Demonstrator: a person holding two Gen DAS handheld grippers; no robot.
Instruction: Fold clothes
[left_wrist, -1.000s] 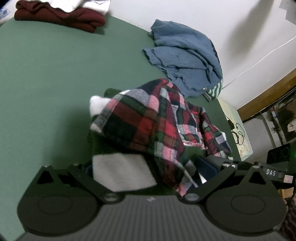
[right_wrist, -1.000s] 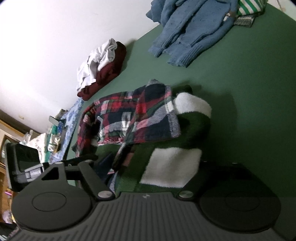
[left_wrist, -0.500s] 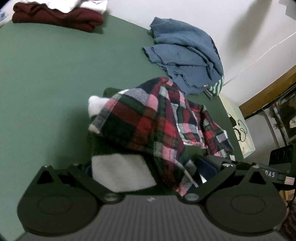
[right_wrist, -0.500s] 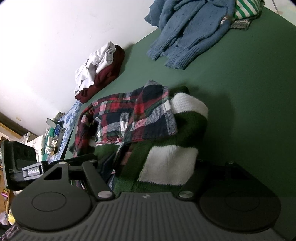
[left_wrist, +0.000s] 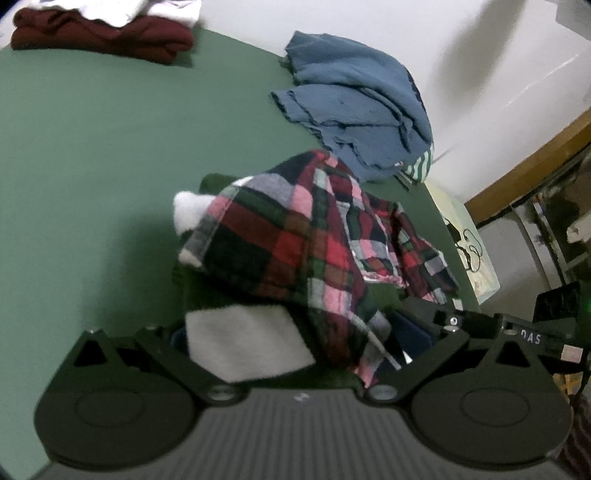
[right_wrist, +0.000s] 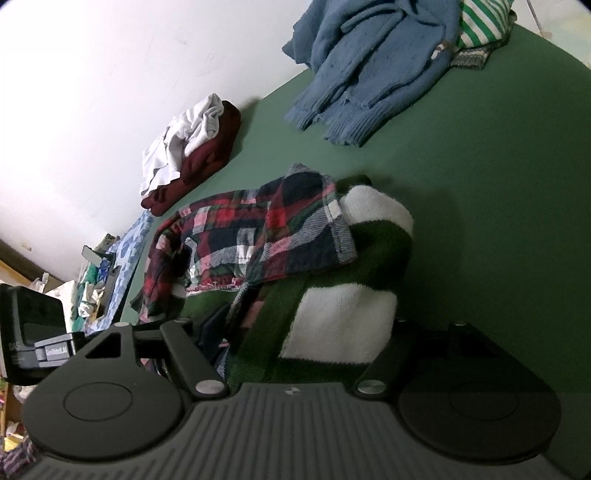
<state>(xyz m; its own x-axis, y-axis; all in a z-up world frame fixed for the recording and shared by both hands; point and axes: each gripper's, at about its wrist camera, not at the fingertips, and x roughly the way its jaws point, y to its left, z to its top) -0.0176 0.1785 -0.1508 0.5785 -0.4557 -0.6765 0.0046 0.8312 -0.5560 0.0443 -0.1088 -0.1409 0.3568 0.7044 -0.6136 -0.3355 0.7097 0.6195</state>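
A green and white sweater (right_wrist: 332, 295) lies bunched on the green table (right_wrist: 498, 184), and a red plaid shirt (right_wrist: 258, 236) is draped over its top. The shirt hangs down one side in loose folds. The bundle sits directly in front of both grippers. The right gripper (right_wrist: 291, 332) has its jaws spread wide, with the near edge of the sweater between them. The left gripper (left_wrist: 295, 347) also looks spread around the same bundle, but whether its pads press the cloth, one cannot tell.
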